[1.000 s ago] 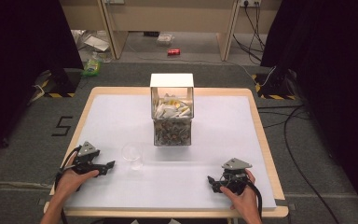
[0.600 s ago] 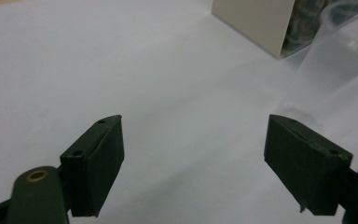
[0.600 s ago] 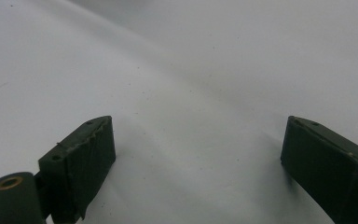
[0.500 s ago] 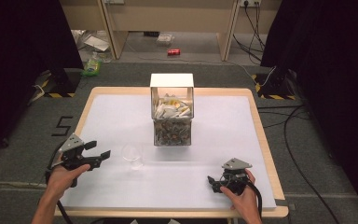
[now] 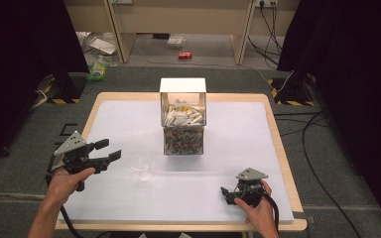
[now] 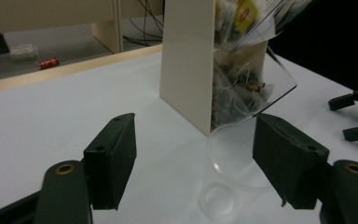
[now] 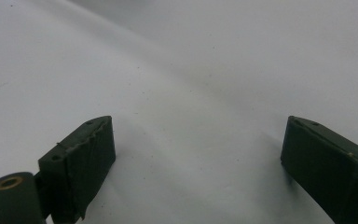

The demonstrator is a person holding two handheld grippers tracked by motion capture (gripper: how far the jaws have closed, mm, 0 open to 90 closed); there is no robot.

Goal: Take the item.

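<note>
Right gripper [image 5: 226, 193] is held low over the surface [image 5: 238, 134] near the near right corner, jaws spread wide, nothing between them; in the right gripper view just bare white surface [image 7: 191, 84] is seen between the pads.

Left gripper [image 5: 110, 150] is held raised above the near left part of the surface, pointed toward the middle. Jaws are apart and have just been closing; no pad contact with anything is seen.

Clear plastic cup [image 5: 141, 167] is stood upright on the surface, just ahead of the left gripper, left of centre and nearer the near edge. In the left gripper view the cup [image 6: 233, 168] is seen between the two pads but lower and farther off, closer to the right-hand pad; not gripped.

Dispenser box [image 5: 183, 116] is placed at mid-surface, just behind and to the right of the cup: white top and side, clear front, sachets packed inside. From the left gripper view its clear lower front [image 6: 247, 88] is seen tilted outward over the cup's rim; contact between them cannot be told.

Beyond the far edge, a red can [image 5: 184, 55] is seen lying on the floor.
</note>
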